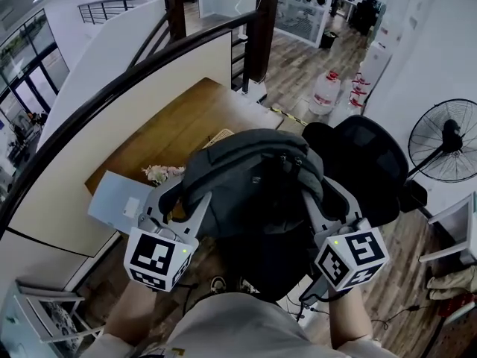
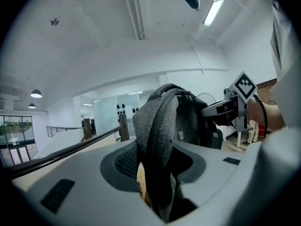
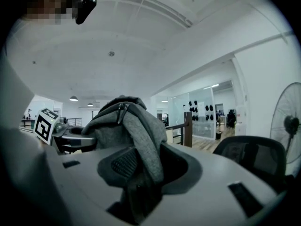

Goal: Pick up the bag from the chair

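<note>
A dark grey fabric backpack hangs in the air between both grippers, above and in front of a black mesh office chair. My left gripper is shut on the bag's left side; in the left gripper view grey cloth is pinched between the jaws. My right gripper is shut on the bag's right side, with a fold of the bag clamped between its jaws. The bag hides the chair's seat. The chair's backrest shows at the right in the right gripper view.
A curved dark handrail with a white balustrade runs along the left, with a lower wooden floor beyond. A standing fan is at the right. Water bottles stand further back. The person's legs and shoes are below.
</note>
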Demonstrator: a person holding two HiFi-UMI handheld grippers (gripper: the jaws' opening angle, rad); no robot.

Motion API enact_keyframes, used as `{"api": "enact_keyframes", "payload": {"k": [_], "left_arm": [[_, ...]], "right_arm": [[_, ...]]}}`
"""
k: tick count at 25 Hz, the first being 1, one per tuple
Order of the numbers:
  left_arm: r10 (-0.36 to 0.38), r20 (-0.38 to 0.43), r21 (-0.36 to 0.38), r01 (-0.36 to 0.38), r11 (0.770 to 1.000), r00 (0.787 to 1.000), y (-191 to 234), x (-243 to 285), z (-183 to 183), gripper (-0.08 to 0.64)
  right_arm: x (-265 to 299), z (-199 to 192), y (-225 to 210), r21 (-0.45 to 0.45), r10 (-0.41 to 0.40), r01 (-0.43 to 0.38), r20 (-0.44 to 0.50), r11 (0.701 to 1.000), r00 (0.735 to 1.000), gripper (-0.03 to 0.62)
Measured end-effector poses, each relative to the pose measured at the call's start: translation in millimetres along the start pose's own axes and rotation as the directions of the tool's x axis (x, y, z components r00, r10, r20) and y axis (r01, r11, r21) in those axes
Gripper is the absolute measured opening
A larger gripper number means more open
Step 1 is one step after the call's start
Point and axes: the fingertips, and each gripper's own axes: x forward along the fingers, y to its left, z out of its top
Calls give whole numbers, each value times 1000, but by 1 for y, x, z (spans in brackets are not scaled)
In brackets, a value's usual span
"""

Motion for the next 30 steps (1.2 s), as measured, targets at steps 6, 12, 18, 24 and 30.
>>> {"api": "enact_keyframes", "payload": {"k": [6, 12, 18, 24, 30], "left_arm": [[2, -68, -15, -3, 1000, 998, -8, 2, -31, 150], [-7, -143, -30, 3, 1000, 990, -13, -3, -68, 149], [-20, -170, -40, 14, 999, 985, -18, 1, -84, 149], [-25, -171, -53, 17, 998, 985, -10, 1, -86, 147], [-26, -168, -50, 17, 999, 985, -15, 2, -82, 147]], "right_arm": [[6, -34, -3, 32, 21, -19, -73, 999, 997, 146], [11, -73, 4, 62, 27, -18, -144, 998, 989, 146], [12, -92, 1, 85, 29, -15, -171, 996, 985, 146], [18, -91, 6, 79, 26, -12, -181, 997, 983, 146], [15, -89, 1, 75, 23, -11, -170, 997, 985, 146]]}}
